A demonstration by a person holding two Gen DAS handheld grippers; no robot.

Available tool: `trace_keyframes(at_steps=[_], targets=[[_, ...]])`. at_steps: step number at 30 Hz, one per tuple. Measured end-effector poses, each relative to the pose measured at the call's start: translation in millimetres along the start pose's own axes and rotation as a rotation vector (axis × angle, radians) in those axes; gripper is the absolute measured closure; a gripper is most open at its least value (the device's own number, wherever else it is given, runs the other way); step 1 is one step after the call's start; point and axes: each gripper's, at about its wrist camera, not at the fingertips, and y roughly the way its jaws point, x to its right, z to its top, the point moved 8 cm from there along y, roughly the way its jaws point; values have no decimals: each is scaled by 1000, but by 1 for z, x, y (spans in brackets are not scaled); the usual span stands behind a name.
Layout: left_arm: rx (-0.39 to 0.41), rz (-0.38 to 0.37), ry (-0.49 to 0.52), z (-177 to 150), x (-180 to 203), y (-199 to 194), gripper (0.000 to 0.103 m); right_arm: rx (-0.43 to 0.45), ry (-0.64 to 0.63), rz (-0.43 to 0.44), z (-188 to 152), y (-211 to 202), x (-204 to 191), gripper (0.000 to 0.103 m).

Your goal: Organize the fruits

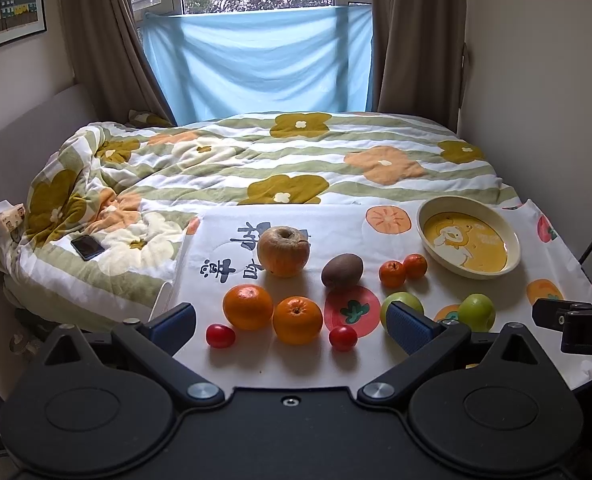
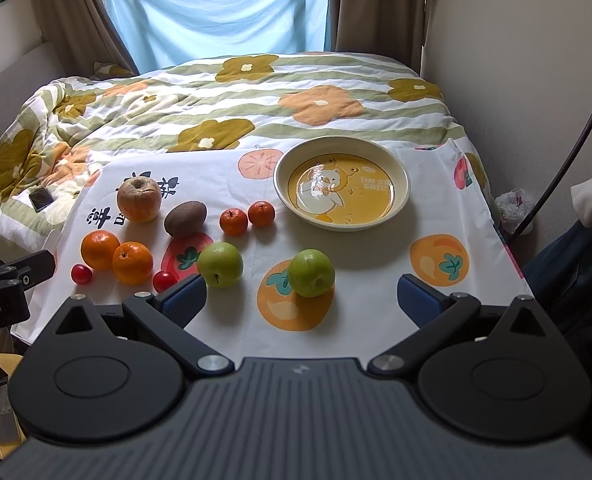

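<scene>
Fruit lies on a fruit-print cloth [image 2: 367, 264]: a wrinkled apple [image 1: 283, 251] [image 2: 139, 199], a kiwi [image 1: 342, 270] [image 2: 185, 218], two oranges [image 1: 248, 306] [image 1: 297, 320], two small mandarins [image 1: 391, 273] [image 1: 415, 266], two cherry tomatoes [image 1: 220, 335] [image 1: 343, 338] and two green apples [image 2: 220, 264] [image 2: 311, 272]. An empty yellow bowl [image 1: 427, 216] [image 2: 399, 168] with a duck print sits at the back right. My left gripper [image 1: 292, 326] is open above the oranges and tomatoes. My right gripper [image 2: 301, 300] is open just before the right green apple.
The cloth covers a small table against a bed with a flowered quilt [image 1: 256, 160]. A phone [image 1: 87, 247] lies on the quilt at the left. A wall [image 2: 515, 60] and a black cable [image 2: 567, 152] stand on the right. A blue sheet [image 1: 256, 60] hangs under the window.
</scene>
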Motion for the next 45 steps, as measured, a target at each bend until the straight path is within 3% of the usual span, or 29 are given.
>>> trace_keyframes(at_steps=[45], targets=[[1,-6,0,-1,0,0,0,-3,4,-1,-2,-1,-2,0]])
